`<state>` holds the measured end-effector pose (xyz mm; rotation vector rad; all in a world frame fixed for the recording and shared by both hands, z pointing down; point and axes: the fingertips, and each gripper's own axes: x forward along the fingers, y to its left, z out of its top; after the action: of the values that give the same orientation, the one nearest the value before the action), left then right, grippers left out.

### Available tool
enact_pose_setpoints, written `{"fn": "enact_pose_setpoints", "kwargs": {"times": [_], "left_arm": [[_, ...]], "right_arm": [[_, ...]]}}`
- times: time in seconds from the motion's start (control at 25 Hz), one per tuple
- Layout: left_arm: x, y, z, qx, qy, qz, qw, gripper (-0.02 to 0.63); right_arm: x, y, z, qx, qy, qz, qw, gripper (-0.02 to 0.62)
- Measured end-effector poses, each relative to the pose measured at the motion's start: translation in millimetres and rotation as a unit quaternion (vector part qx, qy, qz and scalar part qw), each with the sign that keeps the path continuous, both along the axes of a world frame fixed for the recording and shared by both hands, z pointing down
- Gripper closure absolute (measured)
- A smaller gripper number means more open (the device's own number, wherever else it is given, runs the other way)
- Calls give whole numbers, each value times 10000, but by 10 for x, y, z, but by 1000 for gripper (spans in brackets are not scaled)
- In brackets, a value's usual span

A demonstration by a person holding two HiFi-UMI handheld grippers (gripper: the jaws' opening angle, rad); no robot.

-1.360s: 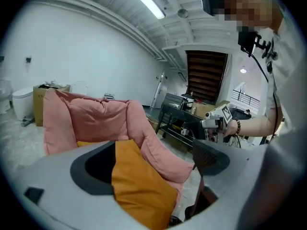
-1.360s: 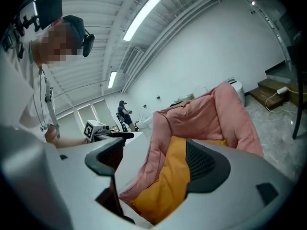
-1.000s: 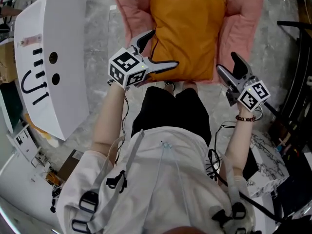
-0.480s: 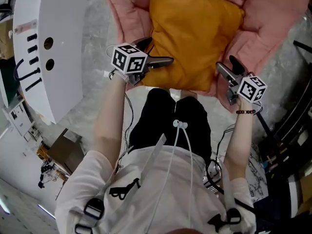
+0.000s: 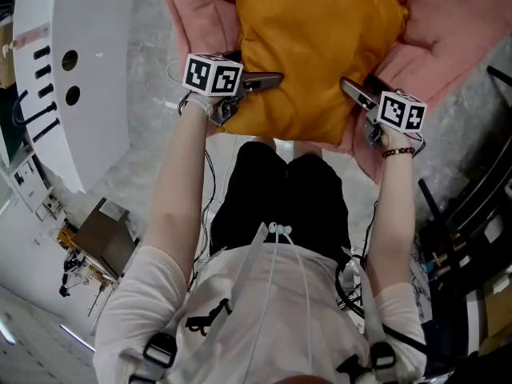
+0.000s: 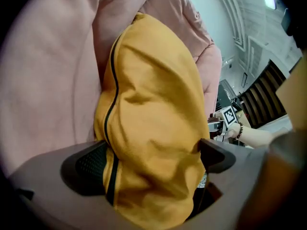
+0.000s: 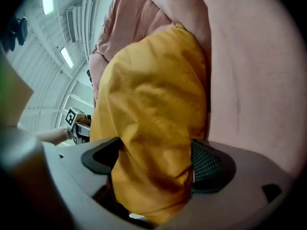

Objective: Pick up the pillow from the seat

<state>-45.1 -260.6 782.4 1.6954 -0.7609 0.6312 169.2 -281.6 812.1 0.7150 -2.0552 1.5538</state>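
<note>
While the pillow (image 5: 320, 46) lies in the hollow of the pink seat (image 5: 456, 30), with padding rising on its left, right and far sides, both grippers sit at its near corners. The left gripper (image 5: 258, 70) is at the near left corner and the right gripper (image 5: 360, 86) at the near right one. Both forearms reach out from the person, and each gripper points away and downward. The left jaws are released and stand wide apart, straddling the corner; the zipped edge of the pillow fills the gap between them. The right jaws have just been opening and are spread wide, unclenched, with the other corner bulging between them. A beaded bracelet (image 5: 398, 152) circles the right wrist.
</note>
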Motion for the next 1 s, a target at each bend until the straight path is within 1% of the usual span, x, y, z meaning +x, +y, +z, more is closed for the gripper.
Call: {"fn": "enact_pose_setpoints", "kwargs": {"times": [0.08,0.2,0.28,0.4,0.6,0.64,0.72,0.8,0.88,0.92,1.0], "left_arm": [[59,0,80,-104,-2,-20,9999,18],[99,-51,156,-109,84,-216,9997,18],[111,-78,210,-94,75,-265,9996,18],[170,-108,358,-109,-112,-265,9995,18],[263,-190,523,-181,-275,-306,9990,20],[242,-200,549,-195,-378,-354,9985,20],[185,-225,586,-139,-564,-476,9972,25],[154,-230,574,18,-566,-567,9968,48],[167,-223,505,208,-460,-645,9966,111],[191,-218,447,301,-400,-701,9963,148],[245,-178,297,457,-290,-841,9950,240]], "right_arm": [[-81,-12,84,-96,3,-92,9999,152],[-208,-70,118,-45,-341,-132,9993,152],[-270,-95,156,9,-478,-143,9988,152],[-360,-122,264,49,-391,-216,9990,153],[-397,-192,371,46,-30,-144,9999,161],[-412,-193,364,44,-29,-96,9999,192],[-420,-187,318,31,-151,90,9998,308],[-367,-163,244,-11,-361,314,9989,394],[-293,-147,164,-24,-524,517,9973,438],[-266,-152,123,-11,-571,643,9963,447],[-225,-147,25,91,-627,1005,9929,476]]}}
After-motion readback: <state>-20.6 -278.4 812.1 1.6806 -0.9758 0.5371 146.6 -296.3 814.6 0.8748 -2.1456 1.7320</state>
